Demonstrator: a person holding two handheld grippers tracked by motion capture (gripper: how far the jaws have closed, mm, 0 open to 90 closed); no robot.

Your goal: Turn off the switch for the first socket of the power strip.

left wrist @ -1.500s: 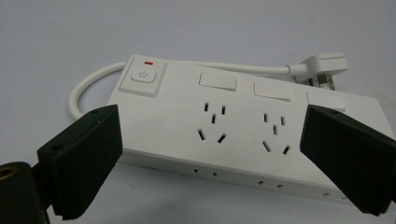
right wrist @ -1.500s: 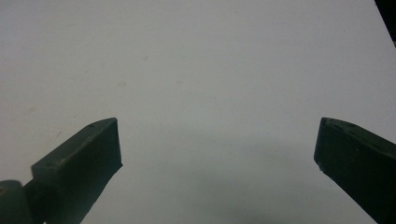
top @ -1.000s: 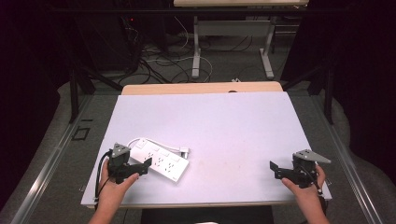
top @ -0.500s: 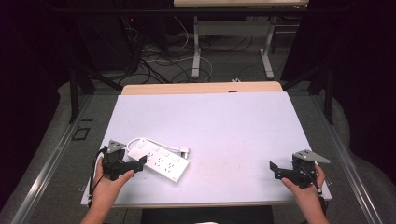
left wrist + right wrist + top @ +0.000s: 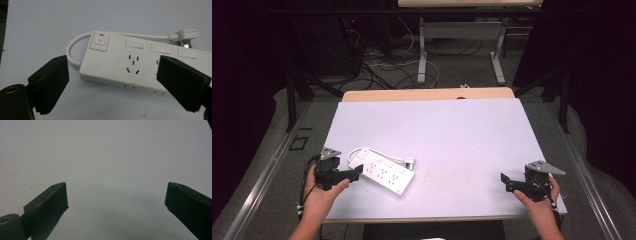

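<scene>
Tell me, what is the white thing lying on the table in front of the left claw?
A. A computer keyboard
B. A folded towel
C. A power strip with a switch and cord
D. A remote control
C: the power strip shows socket holes, a power button at one end, and a white cord looping round to a plug, just ahead of the open left claw.

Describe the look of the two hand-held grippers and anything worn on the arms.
Both the left gripper and the right gripper are black, each with two flat, blocky black jaws and a grey three-cornered plate on top. A black cable trails from each body back along the hand. The forearms are bare, with no sleeves visible in the high view.
</scene>
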